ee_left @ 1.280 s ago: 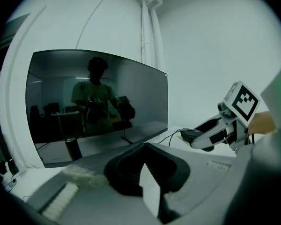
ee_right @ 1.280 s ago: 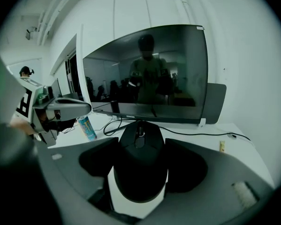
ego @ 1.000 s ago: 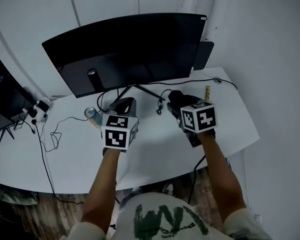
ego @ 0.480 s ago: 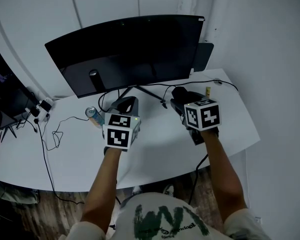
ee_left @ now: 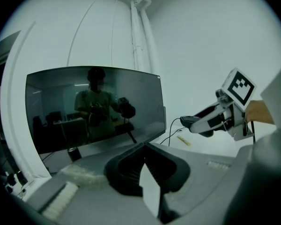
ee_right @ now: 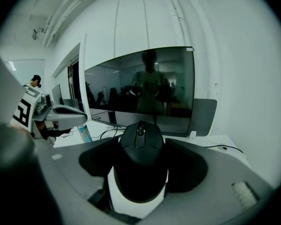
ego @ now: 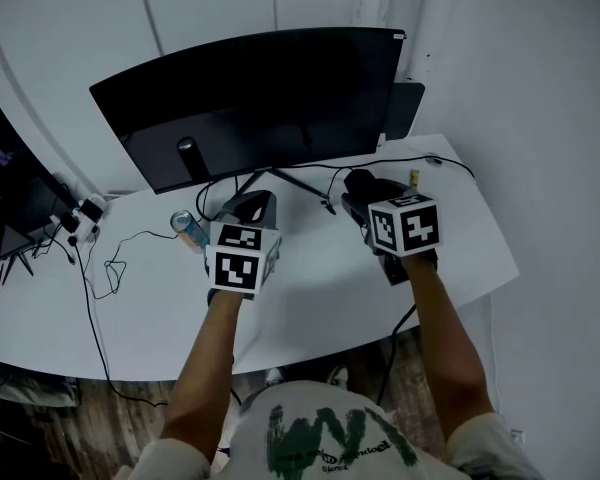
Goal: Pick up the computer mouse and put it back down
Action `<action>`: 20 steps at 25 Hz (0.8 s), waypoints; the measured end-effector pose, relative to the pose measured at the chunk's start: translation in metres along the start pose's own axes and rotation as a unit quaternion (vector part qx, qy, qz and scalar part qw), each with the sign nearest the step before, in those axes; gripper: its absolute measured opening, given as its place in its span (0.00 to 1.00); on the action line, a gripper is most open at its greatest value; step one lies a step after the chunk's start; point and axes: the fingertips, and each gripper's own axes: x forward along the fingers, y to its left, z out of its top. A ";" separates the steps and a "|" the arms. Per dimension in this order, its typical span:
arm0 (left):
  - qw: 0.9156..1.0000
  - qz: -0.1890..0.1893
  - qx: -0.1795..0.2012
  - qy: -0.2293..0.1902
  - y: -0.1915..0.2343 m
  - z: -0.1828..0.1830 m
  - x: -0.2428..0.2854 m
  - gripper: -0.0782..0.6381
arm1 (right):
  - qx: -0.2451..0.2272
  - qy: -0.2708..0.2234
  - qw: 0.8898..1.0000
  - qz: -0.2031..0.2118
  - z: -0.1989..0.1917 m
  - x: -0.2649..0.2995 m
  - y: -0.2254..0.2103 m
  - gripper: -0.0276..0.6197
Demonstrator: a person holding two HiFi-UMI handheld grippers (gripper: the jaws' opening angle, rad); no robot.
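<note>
A black computer mouse (ee_right: 140, 158) sits between the jaws of my right gripper (ee_right: 141, 172), which is shut on it and holds it above the white desk (ego: 320, 298). In the head view the right gripper (ego: 366, 194) hangs over the desk's right half, in front of the curved monitor (ego: 250, 98). My left gripper (ego: 252, 206) hovers over the middle of the desk. Its jaws meet at a seam with nothing between them in the left gripper view (ee_left: 143, 150). The right gripper (ee_left: 199, 123) with the mouse also shows there, to the right.
A drink can (ego: 187, 230) stands left of the left gripper. Loose cables (ego: 100, 268) trail across the desk's left side. A small yellow object (ego: 416, 180) lies near the back right edge. A dark panel (ego: 405, 108) stands behind the monitor's right end.
Both hands have stayed almost still. The mouse remains in the right gripper.
</note>
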 end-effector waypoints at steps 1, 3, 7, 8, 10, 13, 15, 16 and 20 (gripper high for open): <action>1.000 0.000 0.000 0.000 0.000 0.000 0.000 0.11 | -0.001 0.001 1.000 0.000 0.000 0.000 0.000 0.52; 1.000 0.001 -0.001 -0.001 0.000 0.000 0.000 0.11 | -0.002 0.001 1.000 0.000 0.000 0.000 0.000 0.52; 1.000 -0.001 0.001 0.002 0.000 -0.001 0.002 0.11 | -0.003 0.002 1.000 0.000 0.001 0.001 0.000 0.52; 1.000 -0.002 0.001 0.002 0.000 -0.001 0.002 0.11 | -0.003 0.003 1.000 0.000 0.000 0.001 0.000 0.52; 1.000 -0.002 0.001 0.002 0.000 -0.002 0.002 0.11 | -0.002 0.005 1.000 0.001 -0.002 0.001 0.000 0.52; 1.000 -0.004 0.002 0.003 -0.001 -0.002 0.004 0.11 | 0.000 0.007 1.000 0.000 -0.005 0.002 0.000 0.52; 1.000 -0.007 0.002 0.003 -0.003 -0.002 0.005 0.11 | 0.000 0.010 1.000 -0.002 -0.008 0.002 -0.001 0.52; 1.000 -0.009 0.002 0.003 -0.005 -0.002 0.006 0.11 | 0.000 0.012 1.000 -0.003 -0.010 0.002 -0.002 0.52; 1.000 -0.018 0.004 0.004 -0.014 -0.003 0.011 0.11 | 0.002 0.019 1.000 -0.009 -0.018 0.001 -0.008 0.52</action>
